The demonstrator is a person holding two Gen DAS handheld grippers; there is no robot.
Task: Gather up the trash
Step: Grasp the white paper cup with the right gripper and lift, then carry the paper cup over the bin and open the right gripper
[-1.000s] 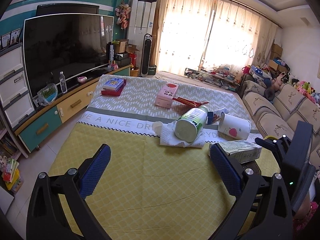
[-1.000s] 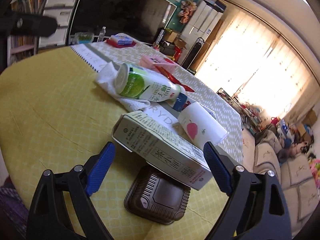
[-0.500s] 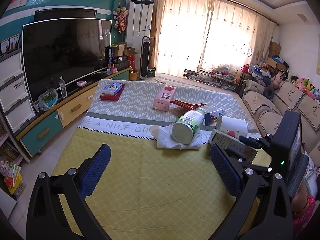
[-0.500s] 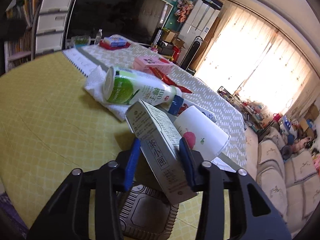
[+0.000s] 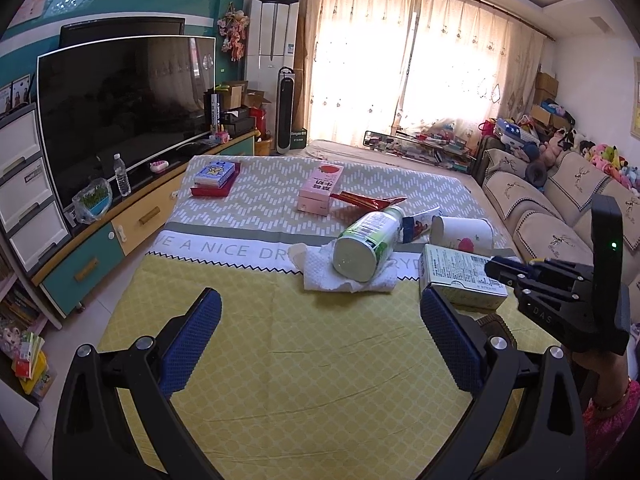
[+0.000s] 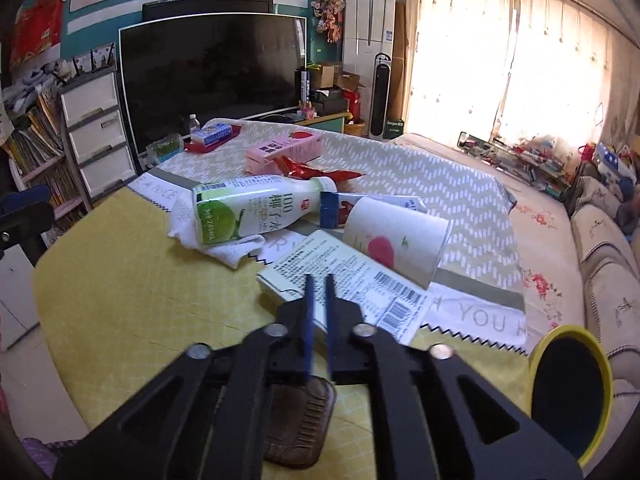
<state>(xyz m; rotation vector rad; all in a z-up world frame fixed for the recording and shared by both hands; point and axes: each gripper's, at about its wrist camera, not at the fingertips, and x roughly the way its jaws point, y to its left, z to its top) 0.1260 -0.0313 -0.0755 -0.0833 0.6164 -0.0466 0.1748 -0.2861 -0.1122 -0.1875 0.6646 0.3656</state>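
The right gripper (image 6: pixel 318 280) clamps its narrow jaws on the end of the pale green carton (image 6: pixel 344 284), lifting it clear of the table (image 6: pixel 120 280) for binning, while the left gripper (image 5: pixel 316 336) waits wide and empty before the bottle (image 5: pixel 370 240).

1. Left gripper (image 5: pixel 316 336): jaws spread wide, nothing between the blue pads, tilted downward.
2. Right gripper (image 6: pixel 318 284): jaws drawn narrow, pads pressing a box's near edge, tilted downward.
3. Right hand (image 5: pixel 600 372): below gripper body, far right.
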